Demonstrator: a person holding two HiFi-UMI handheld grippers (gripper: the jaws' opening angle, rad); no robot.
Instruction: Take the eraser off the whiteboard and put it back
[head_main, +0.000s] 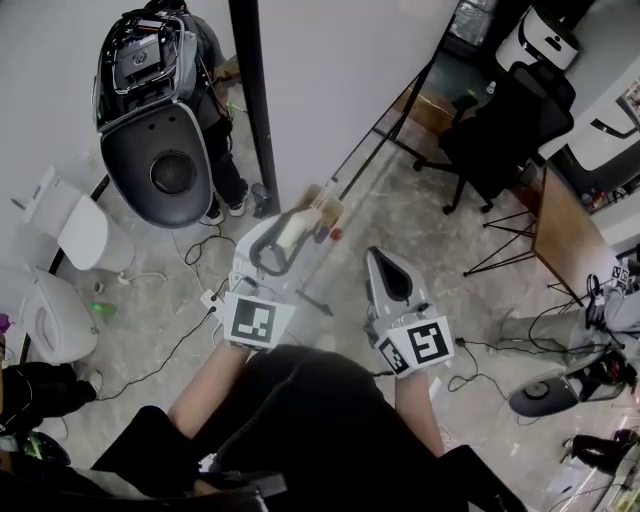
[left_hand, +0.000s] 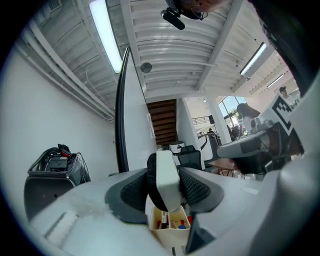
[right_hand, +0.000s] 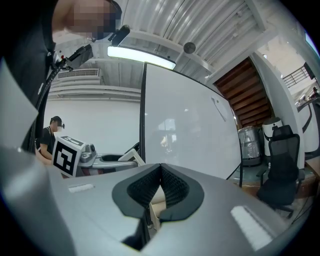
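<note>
The eraser (head_main: 293, 231), a white block with a black felt side, is clamped upright between the pads of my left gripper (head_main: 283, 240). In the left gripper view the eraser (left_hand: 166, 181) fills the gap between the jaws, just above a small cream tray of markers (left_hand: 170, 224). The whiteboard (head_main: 340, 70) stands straight ahead, its black frame post (head_main: 254, 100) to the left of the eraser. My right gripper (head_main: 388, 276) hovers beside the left one, shut with nothing in it. In the right gripper view the whiteboard (right_hand: 190, 130) fills the middle.
A grey domed machine (head_main: 160, 120) stands left of the board. White units (head_main: 72, 228) and cables lie on the floor at the left. A black office chair (head_main: 505, 120) and a wooden table (head_main: 565, 235) are to the right.
</note>
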